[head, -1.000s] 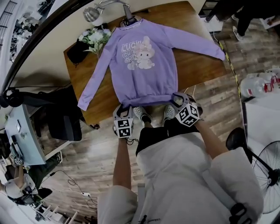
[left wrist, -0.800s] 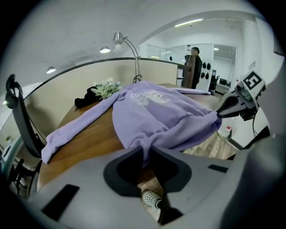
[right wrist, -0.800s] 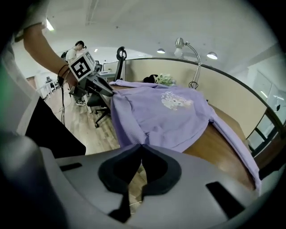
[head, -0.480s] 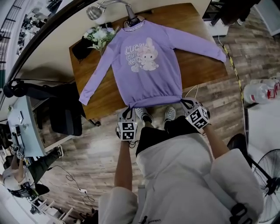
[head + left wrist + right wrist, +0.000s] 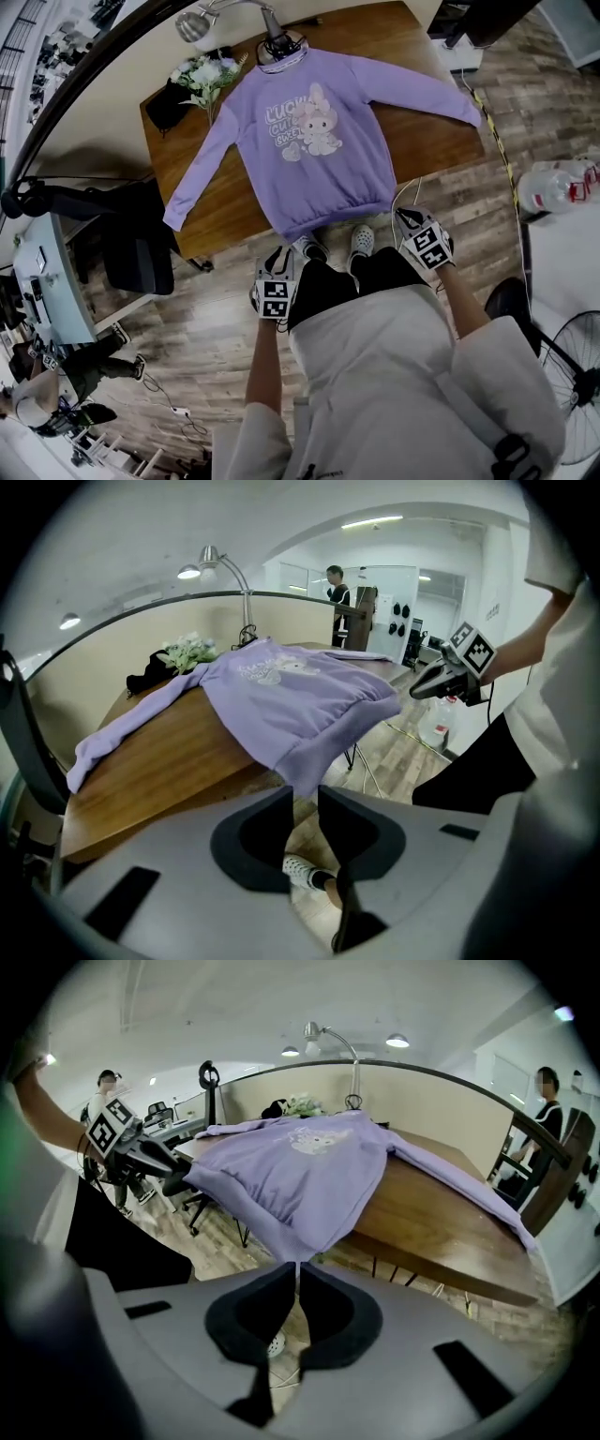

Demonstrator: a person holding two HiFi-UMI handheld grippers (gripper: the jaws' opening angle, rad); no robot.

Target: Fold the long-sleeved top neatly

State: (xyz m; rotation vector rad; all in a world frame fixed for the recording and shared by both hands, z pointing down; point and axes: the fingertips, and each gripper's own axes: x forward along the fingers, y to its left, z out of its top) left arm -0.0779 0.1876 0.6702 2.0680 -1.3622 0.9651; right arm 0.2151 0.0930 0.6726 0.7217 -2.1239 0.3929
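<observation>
Moved: top (image 5: 314, 141) hem sliding off counter (image 5: 422, 141) edge.
L tool (image 5: 301, 803): gripping hem corner, jaws opening.
R tool (image 5: 298, 1279): pinching hem, opening too.
Meaning: straightening pre-fold.

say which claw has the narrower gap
The right claw: both claws' jaws are opening, but its pair nearly meets on the top; the left claw stands wider, hem at its tips.

top (image 5: 319, 159) on table (image 5: 422, 141), flowers (image 5: 204, 75) left of it
</observation>
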